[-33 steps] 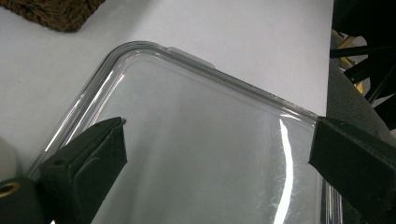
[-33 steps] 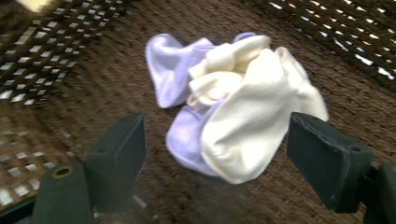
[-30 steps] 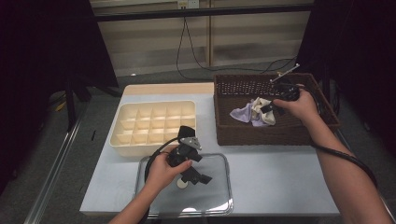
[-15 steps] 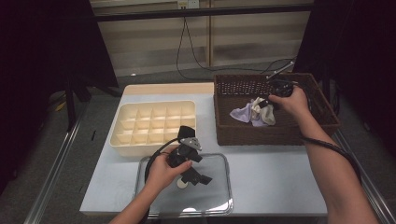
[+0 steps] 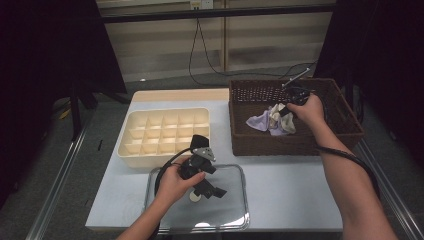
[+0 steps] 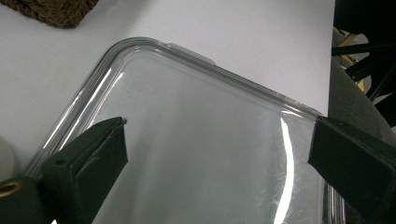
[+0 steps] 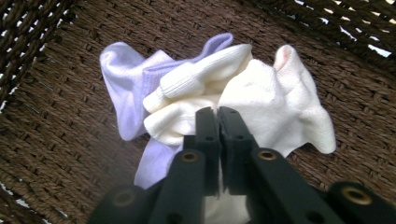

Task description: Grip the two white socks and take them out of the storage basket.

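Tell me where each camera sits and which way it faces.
High view: above the person's side, looking forward and down on the table; both forearms, left gripper, right gripper.
Left gripper view: on the left gripper, jaws apart, looking down at the clear lid.
Right gripper view: on the right gripper, jaws together on the cream sock in the wicker basket.
Shared: lid, socks and basket also appear in the high view.

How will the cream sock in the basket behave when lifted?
Probably floppy: the cream sock lies crumpled and folded. Likely light, thin knit. It overlaps the purple sock, so that may drag along. The right gripper has just closed on it.
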The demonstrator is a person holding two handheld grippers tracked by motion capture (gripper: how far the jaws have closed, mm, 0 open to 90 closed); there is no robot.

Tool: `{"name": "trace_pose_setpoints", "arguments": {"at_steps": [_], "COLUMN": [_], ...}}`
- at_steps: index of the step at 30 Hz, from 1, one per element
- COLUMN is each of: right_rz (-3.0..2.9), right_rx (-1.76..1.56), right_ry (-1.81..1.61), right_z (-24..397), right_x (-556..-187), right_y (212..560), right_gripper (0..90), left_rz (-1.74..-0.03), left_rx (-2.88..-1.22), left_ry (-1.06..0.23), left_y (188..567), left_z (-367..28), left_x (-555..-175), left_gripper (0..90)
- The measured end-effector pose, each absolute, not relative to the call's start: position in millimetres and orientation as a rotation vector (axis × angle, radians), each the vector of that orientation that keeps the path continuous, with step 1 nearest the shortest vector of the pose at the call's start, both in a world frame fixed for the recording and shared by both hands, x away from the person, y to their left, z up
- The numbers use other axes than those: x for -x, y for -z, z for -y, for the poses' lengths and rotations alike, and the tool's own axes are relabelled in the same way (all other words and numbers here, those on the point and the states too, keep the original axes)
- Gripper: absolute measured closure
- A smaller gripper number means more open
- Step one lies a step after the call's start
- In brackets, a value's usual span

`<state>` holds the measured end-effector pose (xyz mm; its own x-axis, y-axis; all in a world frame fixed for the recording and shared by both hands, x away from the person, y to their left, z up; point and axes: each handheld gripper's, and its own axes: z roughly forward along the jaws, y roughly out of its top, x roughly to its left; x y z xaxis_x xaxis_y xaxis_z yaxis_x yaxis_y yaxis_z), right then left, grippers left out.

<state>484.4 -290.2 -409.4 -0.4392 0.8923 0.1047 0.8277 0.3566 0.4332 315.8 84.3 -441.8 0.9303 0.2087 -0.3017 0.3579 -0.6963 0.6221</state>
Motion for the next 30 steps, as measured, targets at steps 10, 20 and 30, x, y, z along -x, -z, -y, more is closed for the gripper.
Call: {"name": "trace_pose_setpoints", "arguments": {"at_steps": [10, 20, 30], "right_rz": [-2.479, -2.463, -2.472], "right_rx": [-1.591, -1.600, -1.552], "right_ry": [-0.637, -0.696, -0.734], "right_z": [294.6, 311.7, 309.6], "right_x": [-473.6, -454.1, -436.3], "right_y": [390.7, 349.8, 313.7], "right_gripper": [90.0, 90.0, 90.0], "left_rz": [-0.400, -0.401, -0.401], "left_rx": [-2.354, -2.345, -2.356], "left_ry": [0.269, 0.268, 0.264], "left_y": [440.1, 439.8, 440.6], "left_z": [-84.3, -83.7, -84.1], "left_x": [-314.6, -313.4, -313.1], "left_gripper": [4.3, 4.3, 4.3]}}
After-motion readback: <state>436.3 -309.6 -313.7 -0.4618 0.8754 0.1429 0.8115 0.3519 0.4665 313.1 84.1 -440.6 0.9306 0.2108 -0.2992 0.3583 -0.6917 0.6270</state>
